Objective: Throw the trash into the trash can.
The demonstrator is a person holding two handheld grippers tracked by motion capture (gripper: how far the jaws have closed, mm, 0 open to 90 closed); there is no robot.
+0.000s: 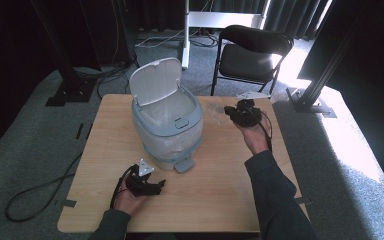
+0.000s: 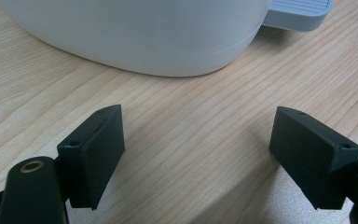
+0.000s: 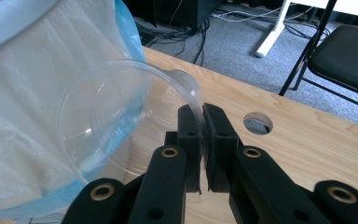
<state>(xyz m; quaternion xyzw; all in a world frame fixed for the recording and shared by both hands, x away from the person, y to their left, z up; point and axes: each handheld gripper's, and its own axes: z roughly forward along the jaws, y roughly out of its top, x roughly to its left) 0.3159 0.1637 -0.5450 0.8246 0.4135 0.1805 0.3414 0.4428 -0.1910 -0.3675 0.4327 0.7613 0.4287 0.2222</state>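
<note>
Between right tongs (image 3: 204, 140): clear cup (image 3: 121, 116) (rim pinched)

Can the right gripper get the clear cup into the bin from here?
Probably yes. The right gripper pinches the clear cup's rim beside the bin, whose lid stands open, with nothing between them.

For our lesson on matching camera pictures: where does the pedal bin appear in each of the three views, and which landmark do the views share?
High view: the pedal bin stands mid-table, lid raised, pedal toward the person.
Left gripper view: its white lower wall spans the top edge, the grey pedal at top right.
Right gripper view: its bag-lined side covers the left, behind the clear plastic cup gripped by the rim.
Shared landmark: the wooden table.
</note>
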